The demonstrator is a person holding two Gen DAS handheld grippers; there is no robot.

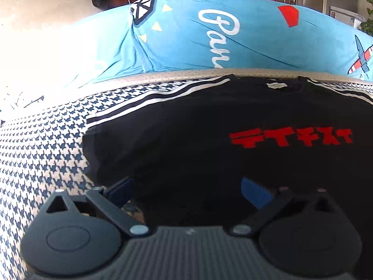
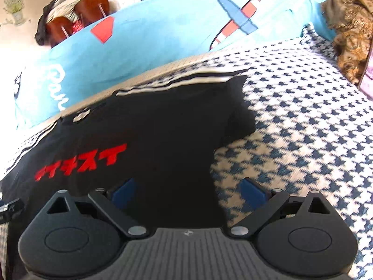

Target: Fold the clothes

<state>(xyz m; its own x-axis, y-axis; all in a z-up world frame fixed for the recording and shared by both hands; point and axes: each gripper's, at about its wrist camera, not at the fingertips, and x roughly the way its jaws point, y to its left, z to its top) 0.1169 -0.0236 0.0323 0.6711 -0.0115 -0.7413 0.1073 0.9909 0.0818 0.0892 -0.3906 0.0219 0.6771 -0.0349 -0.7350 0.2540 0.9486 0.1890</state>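
T-shirt [image 2: 151,128] lies flat beneath both wide-spread grippers [image 2: 188,191].

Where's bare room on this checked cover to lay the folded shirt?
Free: the checked cover right of the black shirt, short of the brown patterned cloth, and the strip left of the shirt. Crowded: the middle.

A T-shirt [image 1: 186,128] lies spread flat on the patterned cover [image 1: 42,144] of what may be a bed, its collar [image 1: 275,85] toward the far edge and a sleeve reaching out to each side. Beyond the far edge runs a printed sheet [image 1: 186,42]. At the far right corner, a bundle of cloth [image 2: 349,30] rests. Chairs [image 2: 77,18] stand behind the sheet, at the left.
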